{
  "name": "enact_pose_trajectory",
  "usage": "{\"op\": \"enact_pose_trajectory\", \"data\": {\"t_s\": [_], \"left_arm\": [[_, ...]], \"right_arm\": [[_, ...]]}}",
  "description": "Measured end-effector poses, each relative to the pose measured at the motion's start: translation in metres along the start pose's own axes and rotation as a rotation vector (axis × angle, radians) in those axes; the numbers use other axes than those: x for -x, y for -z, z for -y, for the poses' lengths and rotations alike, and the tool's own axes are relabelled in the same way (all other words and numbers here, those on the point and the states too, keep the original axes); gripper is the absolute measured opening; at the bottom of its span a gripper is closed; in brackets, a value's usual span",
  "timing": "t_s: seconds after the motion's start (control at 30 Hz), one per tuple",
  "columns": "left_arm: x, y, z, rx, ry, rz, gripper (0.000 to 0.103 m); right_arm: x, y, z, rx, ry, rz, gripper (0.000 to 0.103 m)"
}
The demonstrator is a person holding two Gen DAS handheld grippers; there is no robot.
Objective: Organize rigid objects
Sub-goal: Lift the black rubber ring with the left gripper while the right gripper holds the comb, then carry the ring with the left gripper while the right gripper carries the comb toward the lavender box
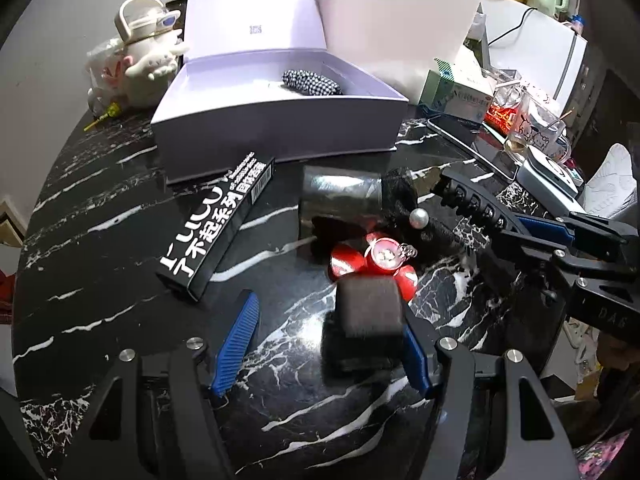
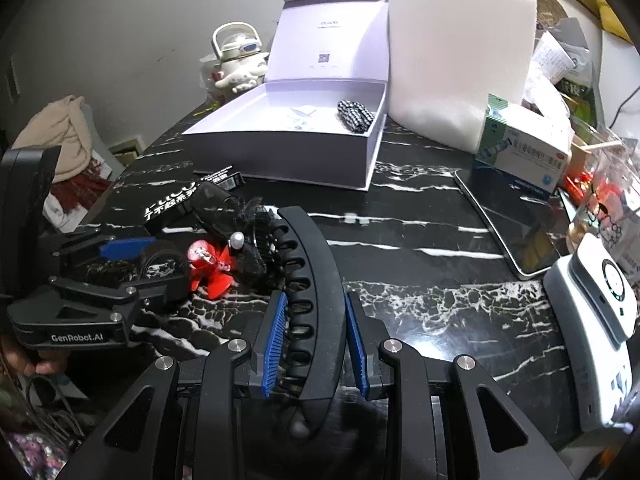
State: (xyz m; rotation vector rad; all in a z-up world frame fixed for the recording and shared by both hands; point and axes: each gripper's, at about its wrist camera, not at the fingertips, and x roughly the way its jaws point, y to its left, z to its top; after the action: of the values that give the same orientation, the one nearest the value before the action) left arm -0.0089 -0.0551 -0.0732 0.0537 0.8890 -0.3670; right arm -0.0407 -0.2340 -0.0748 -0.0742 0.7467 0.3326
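Gripping a curved black plastic hair clip [image 2: 310,280], the right claw [image 2: 316,338] hovers near the open lavender cardboard box [image 2: 320,160] ahead; the left claw [image 1: 328,344] stands released around a dark square block [image 1: 368,312]. Most items remain unsorted.

Dim indoor light — fisheye-warped edges (slight blur).

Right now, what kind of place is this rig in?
Likely a home, on a cluttered black marble table: a cartoon-dog kettle, a medicine box and an open lavender gift box lie about.
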Motion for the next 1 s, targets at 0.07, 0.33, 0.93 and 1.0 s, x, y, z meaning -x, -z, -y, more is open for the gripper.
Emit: {"op": "enact_pose_trajectory", "data": {"t_s": [0.07,0.33,0.93,1.0], "left_arm": [[0.0,-0.001,0.002,-0.013,-0.009,0.007,0.065],[0.002,0.003,0.021,-0.082,-0.014,0.013,0.025],[0.021,0.006,0.01,-0.026,-0.102,0.028,0.025],[0.026,0.005,0.009,-0.018,-0.11,0.036,0.025]], "right_arm": [[-0.001,0.001,0.002,-0.008,0.0,-0.003,0.029],[-0.005,0.005,0.007,-0.028,-0.007,-0.018,0.029],[0.01,0.01,0.004,-0.018,-0.028,0.026,0.029],[0.016,0.01,0.003,-0.013,-0.03,0.039,0.029]]}}
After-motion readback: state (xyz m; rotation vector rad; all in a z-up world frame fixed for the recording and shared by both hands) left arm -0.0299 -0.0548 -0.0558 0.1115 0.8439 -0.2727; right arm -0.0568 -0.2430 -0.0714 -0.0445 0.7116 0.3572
